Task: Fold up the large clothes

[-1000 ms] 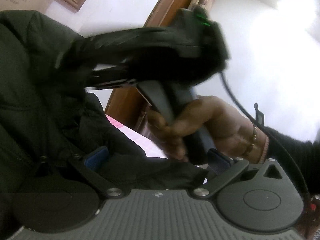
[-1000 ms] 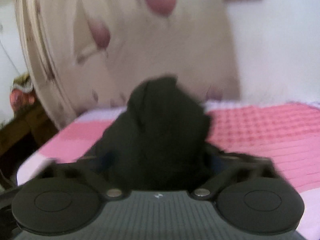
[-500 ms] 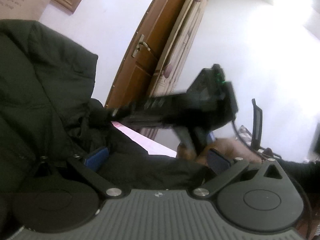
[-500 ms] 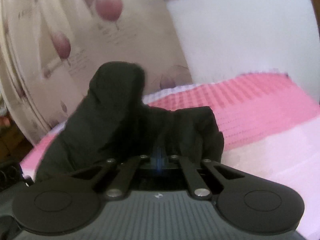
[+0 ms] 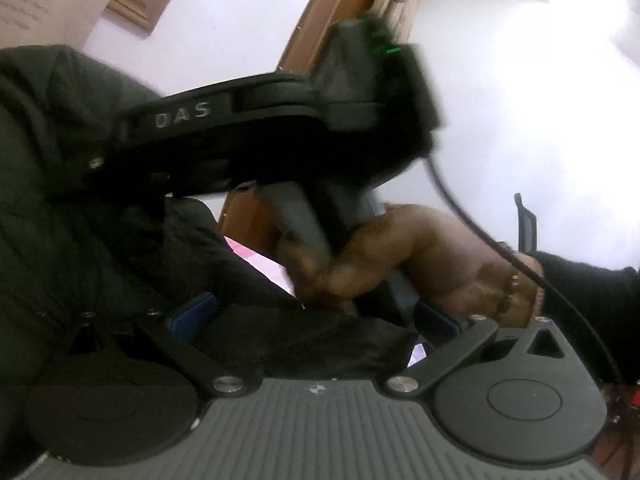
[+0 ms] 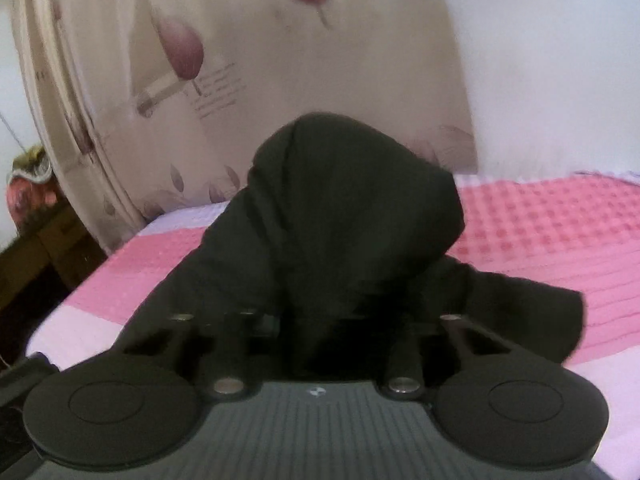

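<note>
**Lifting a dark jacket off the bed for a fold**

Gathering the black jacket is the step in hand: the garment rises in a bunched peak above the pink bedspread, roughly midway between the bed's left edge and its far edge by the flowered curtain. The right gripper has just been opening its jaws again, yet they stand narrow with cloth heaped between them; whether the pads now press the fabric cannot be told, for the jacket hides them. The left gripper stands wide, its blue pads set apart, with a fold of the jacket lying across the gap but not pinched. The right hand grasps its tool's handle close above. The next move probably calls for a firm hold on two matching edges, so that the jacket can be spread flat on the bedspread before folding.
</note>
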